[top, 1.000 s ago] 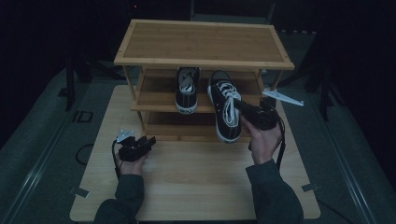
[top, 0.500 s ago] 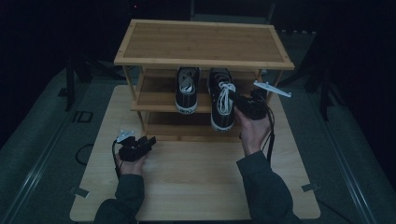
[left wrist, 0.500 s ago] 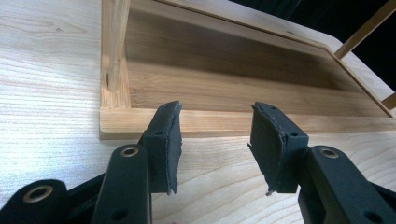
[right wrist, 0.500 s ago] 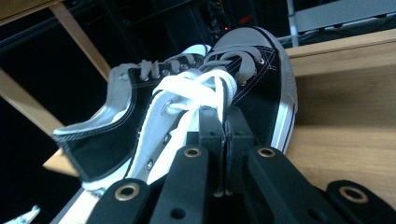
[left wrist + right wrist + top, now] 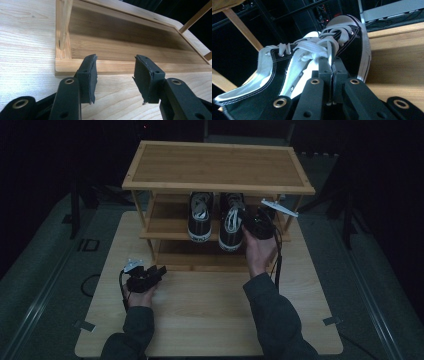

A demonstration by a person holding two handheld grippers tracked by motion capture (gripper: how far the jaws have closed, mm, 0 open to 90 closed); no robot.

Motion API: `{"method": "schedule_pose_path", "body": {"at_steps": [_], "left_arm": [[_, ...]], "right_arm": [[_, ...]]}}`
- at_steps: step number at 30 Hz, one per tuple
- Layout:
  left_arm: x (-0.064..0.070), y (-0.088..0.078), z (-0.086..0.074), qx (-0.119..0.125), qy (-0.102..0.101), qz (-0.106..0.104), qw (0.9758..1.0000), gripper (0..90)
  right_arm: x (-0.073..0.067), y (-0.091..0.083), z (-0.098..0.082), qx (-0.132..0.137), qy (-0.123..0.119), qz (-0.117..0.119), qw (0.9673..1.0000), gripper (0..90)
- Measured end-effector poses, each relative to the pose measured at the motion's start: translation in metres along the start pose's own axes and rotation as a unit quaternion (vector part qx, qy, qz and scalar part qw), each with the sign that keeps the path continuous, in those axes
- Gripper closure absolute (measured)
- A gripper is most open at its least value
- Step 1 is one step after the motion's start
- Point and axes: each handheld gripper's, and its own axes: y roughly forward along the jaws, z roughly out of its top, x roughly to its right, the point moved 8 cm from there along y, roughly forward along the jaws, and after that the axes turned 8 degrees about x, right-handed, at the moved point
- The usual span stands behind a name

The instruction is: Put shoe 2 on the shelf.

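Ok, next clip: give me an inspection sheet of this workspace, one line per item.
Surface: light wooden tabletop, bare in front of the rack.
Job's things: three-tier wooden shoe rack; two black sneakers with white laces on its middle shelf, left sneaker, right sneaker.
Clutter: nothing seen.
Grippers: left tongs open, nothing between them, resting low on the table at the rack's bottom shelf; right tongs shut on the right sneaker's side wall beside the laces.
Cables: black cable trails from the right tongs along the forearm.
Surroundings: dark room, grey floor, dark stands at both sides.

black hand-held gripper (image 5: 115, 75) jaws, brass-ringed screw holes, dark sleeves (image 5: 280, 315).
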Motion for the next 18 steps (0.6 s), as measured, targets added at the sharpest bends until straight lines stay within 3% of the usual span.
{"method": "schedule_pose_path", "body": {"at_steps": [9,18], "left_arm": [[0.000,0.001,0.000,-0.001,0.001,-0.001,1.0000,53.7],[0.000,0.001,0.001,0.001,-0.001,-0.002,1.0000,53.7]], "right_arm": [[0.003,0.016,0.000,0.000,-0.003,-0.011,0.9999,88.7],[0.005,0.028,-0.001,0.002,0.015,-0.015,0.9998,88.7]]}}
